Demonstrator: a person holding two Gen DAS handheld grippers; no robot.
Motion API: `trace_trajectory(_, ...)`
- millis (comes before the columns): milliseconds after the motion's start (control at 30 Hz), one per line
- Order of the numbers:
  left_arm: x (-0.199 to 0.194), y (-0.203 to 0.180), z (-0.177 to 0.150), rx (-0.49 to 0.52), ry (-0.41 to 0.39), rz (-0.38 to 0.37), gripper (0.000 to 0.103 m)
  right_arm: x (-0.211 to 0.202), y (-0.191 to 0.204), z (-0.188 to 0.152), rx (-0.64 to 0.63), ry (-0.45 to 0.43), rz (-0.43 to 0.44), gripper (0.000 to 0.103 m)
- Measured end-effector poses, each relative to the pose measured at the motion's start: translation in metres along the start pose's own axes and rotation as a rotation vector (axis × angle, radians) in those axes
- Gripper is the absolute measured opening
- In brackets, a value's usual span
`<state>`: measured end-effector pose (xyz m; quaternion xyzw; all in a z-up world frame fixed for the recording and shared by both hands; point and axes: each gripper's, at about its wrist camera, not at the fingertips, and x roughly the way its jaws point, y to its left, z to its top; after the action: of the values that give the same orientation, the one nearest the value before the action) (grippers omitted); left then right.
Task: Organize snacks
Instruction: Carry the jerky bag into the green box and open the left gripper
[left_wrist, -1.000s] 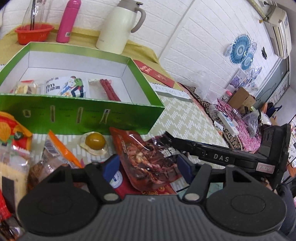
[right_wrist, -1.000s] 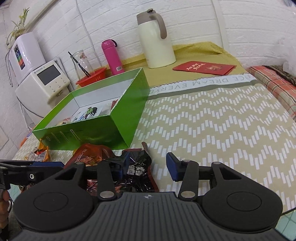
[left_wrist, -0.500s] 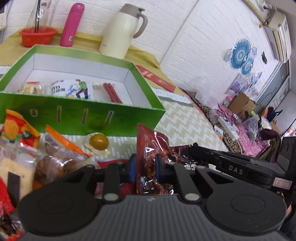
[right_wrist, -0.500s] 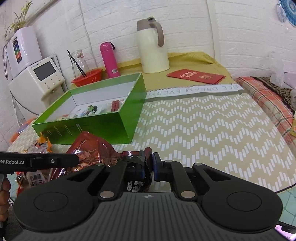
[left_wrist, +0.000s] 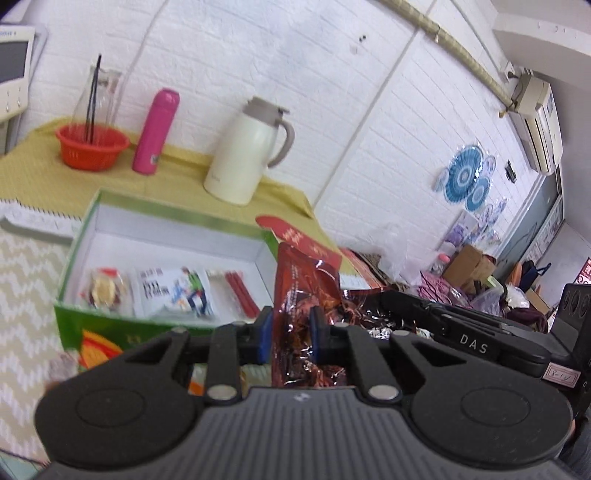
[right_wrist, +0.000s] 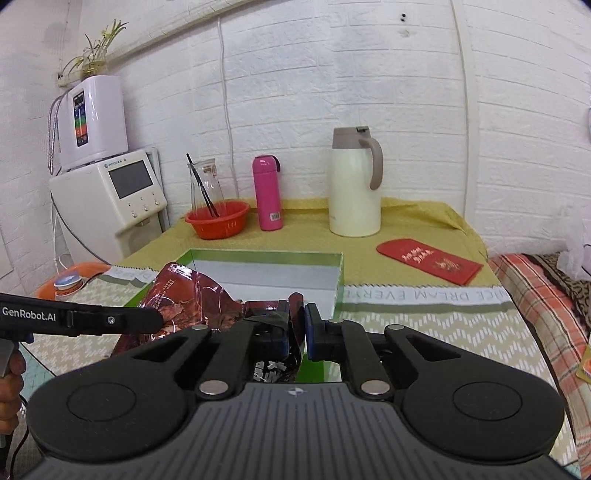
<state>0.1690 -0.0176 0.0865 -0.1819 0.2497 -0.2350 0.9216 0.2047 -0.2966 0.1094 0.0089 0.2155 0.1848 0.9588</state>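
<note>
Left tool (left_wrist: 290, 334) clamped on red-brown snack packet (left_wrist: 299, 295); right tool (right_wrist: 295, 330) clamped on dark snack packet (right_wrist: 275, 363); both above green box (right_wrist: 338, 280).

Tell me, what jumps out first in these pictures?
The shiny red-brown snack packet, pinched in the left gripper in front of the green box. Beside it the right gripper grips a dark snack packet. Behind stand a pink flask and cream jug.

Green box (right_wrist: 338, 275) front hidden behind the snack pouches; its blurred contents (left_wrist: 173, 291) unreadable.
</note>
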Motion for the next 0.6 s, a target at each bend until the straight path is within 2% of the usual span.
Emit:
trace_trajectory(133, 0.004, 0.019, 0.024, -0.034, -0.029, -0.014, 0.008, 0.020, 0.010, 0.020, -0.003, -0.031, 0.004, 0.017)
trace_trajectory(267, 0.017, 0.034, 0.039, -0.043, -0.038, 0.017, 0.008, 0.047, 0.014, 0.029, 0.011, -0.033, 0.014, 0.017)
trace_trajectory(600, 0.070, 0.073, 0.040, -0.075, 0.049, 0.045, 0.008, 0.111, 0.000, 0.019, 0.039, 0.041, 0.012, 0.017)
